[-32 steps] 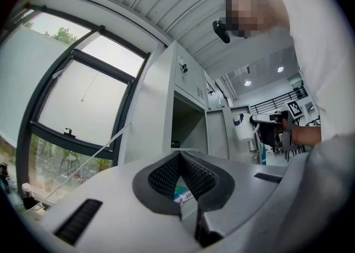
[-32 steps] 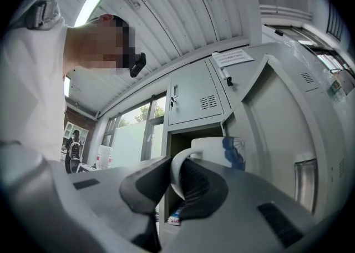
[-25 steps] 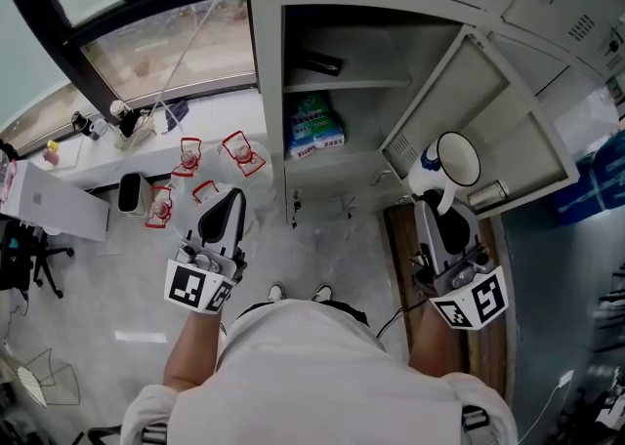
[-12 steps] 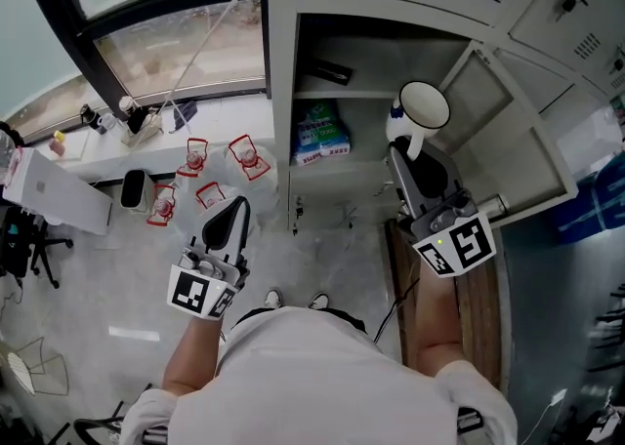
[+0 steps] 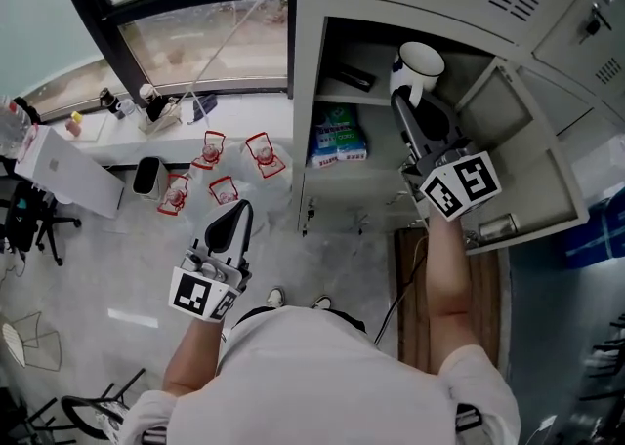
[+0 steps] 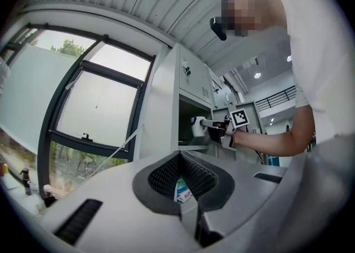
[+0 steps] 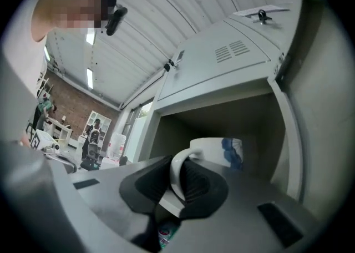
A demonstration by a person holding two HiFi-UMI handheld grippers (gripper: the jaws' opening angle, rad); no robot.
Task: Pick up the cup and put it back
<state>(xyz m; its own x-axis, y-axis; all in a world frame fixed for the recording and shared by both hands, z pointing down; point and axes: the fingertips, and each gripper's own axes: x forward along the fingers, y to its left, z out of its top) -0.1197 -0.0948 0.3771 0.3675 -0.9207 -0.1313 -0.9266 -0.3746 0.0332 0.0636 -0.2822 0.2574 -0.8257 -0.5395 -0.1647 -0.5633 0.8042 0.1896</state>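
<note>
A white cup [image 5: 418, 62] with a blue mark hangs at the mouth of the locker's upper compartment [image 5: 366, 53], above the shelf. My right gripper [image 5: 410, 106] is shut on its handle, which shows pinched between the black pads in the right gripper view, with the cup body [image 7: 217, 151] beyond the right gripper [image 7: 178, 178]. The left gripper view shows the cup [image 6: 198, 126] from the side, level with that compartment. My left gripper [image 5: 237, 211] hangs low at the left, away from the locker; its jaws [image 6: 179, 157] meet with nothing between them.
The grey locker [image 5: 311, 92] stands open, its door [image 5: 532, 165] swung out to the right. A dark flat item [image 5: 354, 75] lies on the upper shelf, and a blue-green package [image 5: 339, 136] on the lower one. Red wire-frame items [image 5: 264, 152] lie left of the locker, below the window ledge [image 5: 146, 116].
My right gripper has carried the cup up and leftward, from beside the open door to the upper compartment. The left gripper has stayed where it was.
</note>
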